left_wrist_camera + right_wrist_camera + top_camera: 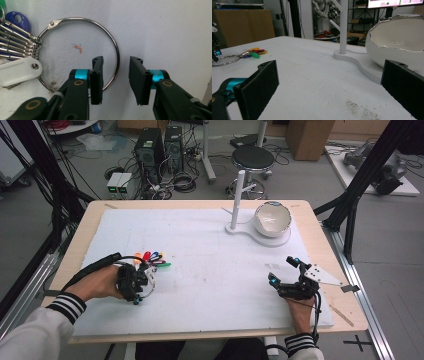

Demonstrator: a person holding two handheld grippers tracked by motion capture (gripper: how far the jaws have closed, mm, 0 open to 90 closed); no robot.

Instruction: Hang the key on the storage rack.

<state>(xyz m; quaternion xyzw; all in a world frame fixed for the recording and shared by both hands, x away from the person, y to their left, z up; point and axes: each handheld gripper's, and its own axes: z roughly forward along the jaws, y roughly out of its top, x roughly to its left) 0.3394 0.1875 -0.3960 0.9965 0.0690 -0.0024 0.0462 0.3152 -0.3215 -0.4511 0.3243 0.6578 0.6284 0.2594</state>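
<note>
A large metal key ring [82, 20] lies flat on the white mat [210, 270] at the left. Several keys with coloured heads [150, 257] and a white tag [17, 71] hang on the ring. My left gripper [142, 277] points down at it. In the left gripper view its jaws [116, 62] stand on either side of the ring's wire, with a gap on each side, so the pads do not press on it. At the right, my right gripper [282, 270] rests low over the mat, open wide with nothing between its pads [259, 85].
A white egg-shaped bowl [272, 218] sits on a white base [260, 237] at the back right, beside an upright white post [239, 200]. Farther off in the right gripper view, the keys [255, 52] lie at the left. The wooden table edge [345, 320] borders the mat.
</note>
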